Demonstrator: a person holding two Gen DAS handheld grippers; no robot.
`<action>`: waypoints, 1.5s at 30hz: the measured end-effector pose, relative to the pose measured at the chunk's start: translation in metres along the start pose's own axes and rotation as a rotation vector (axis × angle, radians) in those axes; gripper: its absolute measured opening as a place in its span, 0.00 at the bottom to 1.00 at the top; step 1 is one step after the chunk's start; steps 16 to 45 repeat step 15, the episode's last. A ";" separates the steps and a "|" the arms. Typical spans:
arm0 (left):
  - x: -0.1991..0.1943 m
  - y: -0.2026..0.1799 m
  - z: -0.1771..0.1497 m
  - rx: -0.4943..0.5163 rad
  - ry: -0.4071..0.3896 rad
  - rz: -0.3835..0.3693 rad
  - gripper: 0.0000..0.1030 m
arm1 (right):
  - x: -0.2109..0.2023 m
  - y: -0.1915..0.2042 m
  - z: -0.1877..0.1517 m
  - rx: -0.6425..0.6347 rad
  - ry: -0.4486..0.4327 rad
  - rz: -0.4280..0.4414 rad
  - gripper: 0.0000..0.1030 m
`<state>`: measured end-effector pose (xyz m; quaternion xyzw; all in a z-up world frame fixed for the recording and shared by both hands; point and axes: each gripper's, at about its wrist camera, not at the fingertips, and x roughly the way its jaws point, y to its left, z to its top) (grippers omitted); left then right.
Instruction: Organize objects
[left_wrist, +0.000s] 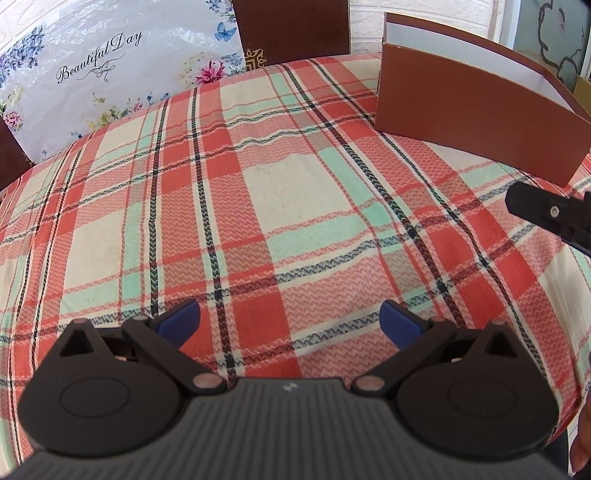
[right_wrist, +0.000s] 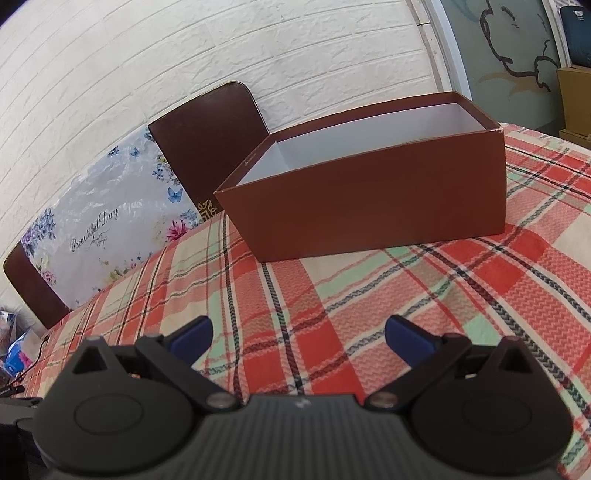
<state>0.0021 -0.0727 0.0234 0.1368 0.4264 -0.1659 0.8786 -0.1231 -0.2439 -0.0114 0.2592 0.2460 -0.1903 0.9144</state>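
Brown rectangular cardboard box (right_wrist: 369, 206), lidless with a white interior, sits on the far right of a red, cream and mint plaid tablecloth (left_wrist: 258, 206). Left gripper (left_wrist: 290, 319) and right gripper (right_wrist: 298, 334) both hover wide apart, holding nothing.

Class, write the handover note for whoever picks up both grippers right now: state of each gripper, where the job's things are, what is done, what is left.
Left gripper: open, holding nothing, over the plaid tablecloth.
Right gripper: open, holding nothing, facing the brown box.
The box stands open, no lid on it, on the far right part of the table; the white inside that shows is bare, though its floor is hidden from both views.
No loose objects to sort show on the cloth in either view.
Done: cannot tell from these views; perhaps nothing yet, or all already put away.
Left: look into the box and around the table for items before moving.
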 end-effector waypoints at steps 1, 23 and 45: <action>0.000 0.000 0.000 0.001 0.000 0.000 1.00 | 0.000 0.000 0.000 0.000 0.000 0.000 1.00; -0.005 0.006 0.003 -0.017 -0.052 -0.008 1.00 | 0.001 0.000 0.000 -0.009 -0.002 -0.002 1.00; -0.005 0.006 0.003 -0.017 -0.052 -0.008 1.00 | 0.001 0.000 0.000 -0.009 -0.002 -0.002 1.00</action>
